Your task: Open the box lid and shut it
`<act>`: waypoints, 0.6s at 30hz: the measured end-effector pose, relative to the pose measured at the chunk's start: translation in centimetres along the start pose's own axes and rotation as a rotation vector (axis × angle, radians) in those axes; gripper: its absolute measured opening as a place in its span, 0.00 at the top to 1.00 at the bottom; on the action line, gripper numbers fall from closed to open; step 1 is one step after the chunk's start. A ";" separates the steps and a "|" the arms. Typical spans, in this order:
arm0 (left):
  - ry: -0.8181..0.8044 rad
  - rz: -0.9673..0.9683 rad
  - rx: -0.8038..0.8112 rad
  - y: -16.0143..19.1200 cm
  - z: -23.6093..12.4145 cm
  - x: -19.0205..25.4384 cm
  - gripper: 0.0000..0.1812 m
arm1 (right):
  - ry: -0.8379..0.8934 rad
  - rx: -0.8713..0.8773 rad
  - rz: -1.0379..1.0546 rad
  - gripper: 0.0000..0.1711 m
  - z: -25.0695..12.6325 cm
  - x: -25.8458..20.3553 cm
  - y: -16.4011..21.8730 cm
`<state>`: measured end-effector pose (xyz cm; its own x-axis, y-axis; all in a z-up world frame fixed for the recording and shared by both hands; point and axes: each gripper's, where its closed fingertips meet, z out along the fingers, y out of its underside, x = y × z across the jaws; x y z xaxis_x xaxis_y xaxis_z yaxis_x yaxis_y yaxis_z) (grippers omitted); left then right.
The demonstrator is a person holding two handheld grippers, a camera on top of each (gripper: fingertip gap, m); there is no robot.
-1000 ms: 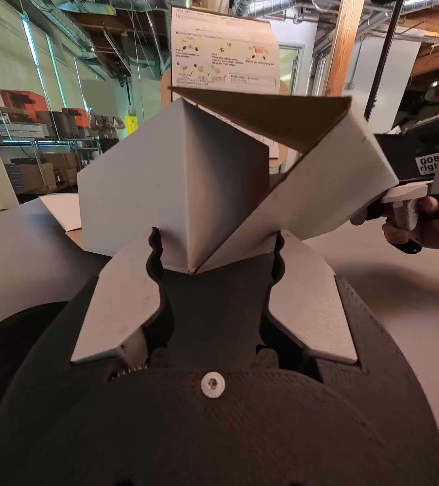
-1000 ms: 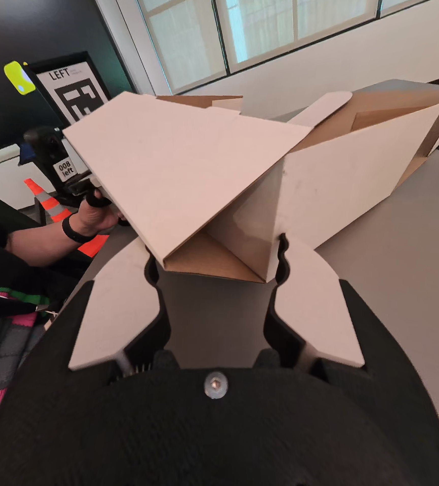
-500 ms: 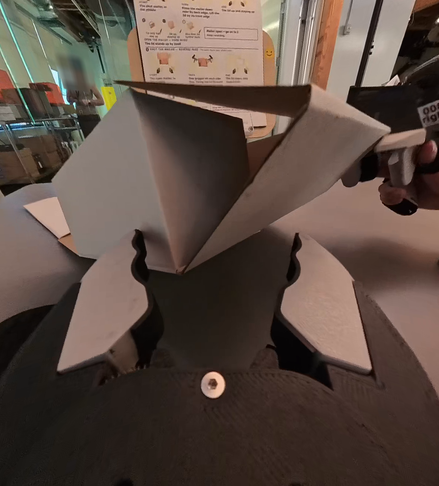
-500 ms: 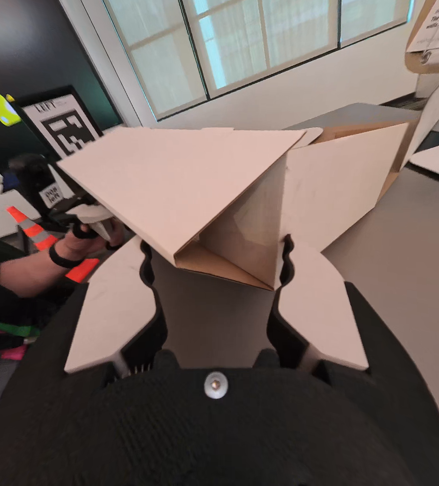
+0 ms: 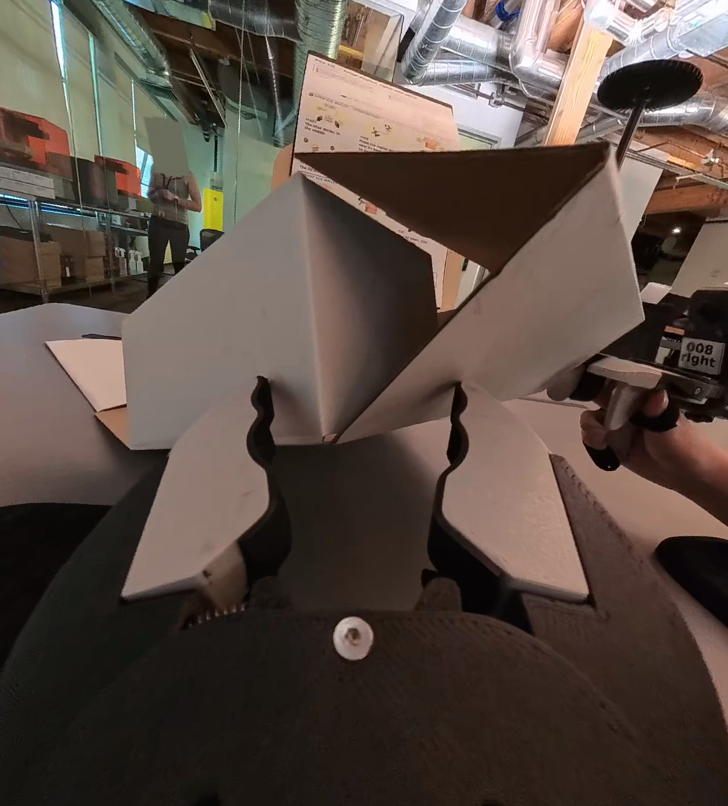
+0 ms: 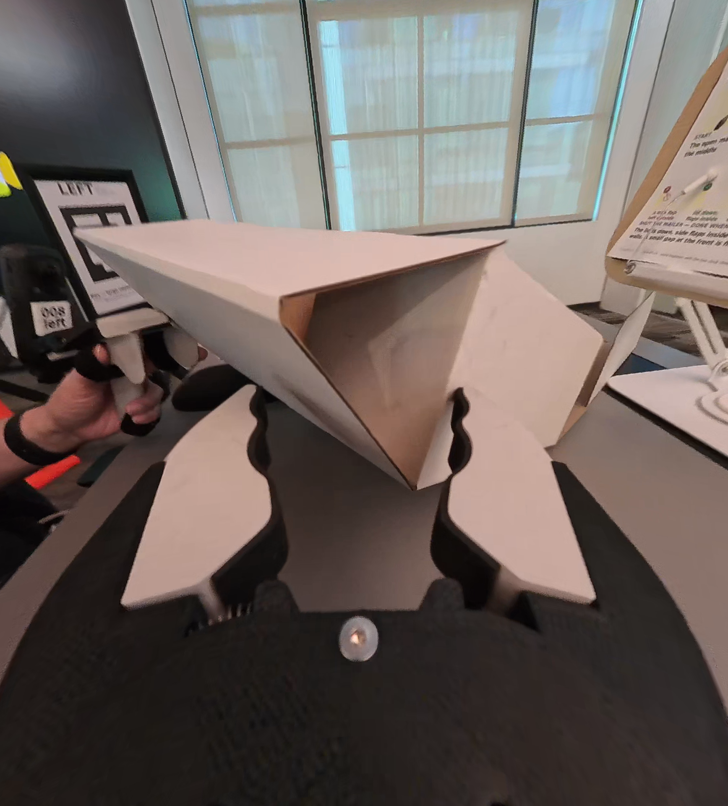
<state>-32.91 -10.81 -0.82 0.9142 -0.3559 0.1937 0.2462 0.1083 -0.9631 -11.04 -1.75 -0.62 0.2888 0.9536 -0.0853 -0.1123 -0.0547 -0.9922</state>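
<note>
With both the left gripper [image 5: 360, 418] and right gripper [image 6: 357, 429] spread wide and gripping nothing, the half-raised lid [image 6: 266, 279] of the box [image 5: 266, 314] could flop down or buckle its side flap unevenly

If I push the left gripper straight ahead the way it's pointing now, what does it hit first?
Most likely the white box. Its lower corner sits right between the open fingers of the left gripper, with the raised lid slanting up to the right. Depth is hard to judge, but nothing else lies in that line.
</note>
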 end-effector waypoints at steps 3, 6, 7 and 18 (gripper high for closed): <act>-0.010 -0.030 0.029 -0.5 -0.1 -0.6 0.58 | -0.041 0.047 0.104 0.60 -0.1 0.0 -0.4; -0.025 -0.060 0.041 -0.8 -0.2 -1.3 0.60 | -0.049 0.079 0.156 0.66 0.1 0.2 -0.6; -0.029 -0.064 0.039 -0.8 -0.2 -1.4 0.61 | -0.031 0.073 0.170 0.68 0.2 0.5 -0.6; -0.066 -0.134 -0.004 1.3 -0.3 -3.2 0.70 | 0.047 0.070 0.313 0.81 0.7 2.2 0.3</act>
<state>-35.55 -9.78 -2.77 0.8925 -0.3054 0.3319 0.3660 0.0602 -0.9287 -11.12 0.52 -1.02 0.2729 0.8789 -0.3912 -0.2676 -0.3212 -0.9084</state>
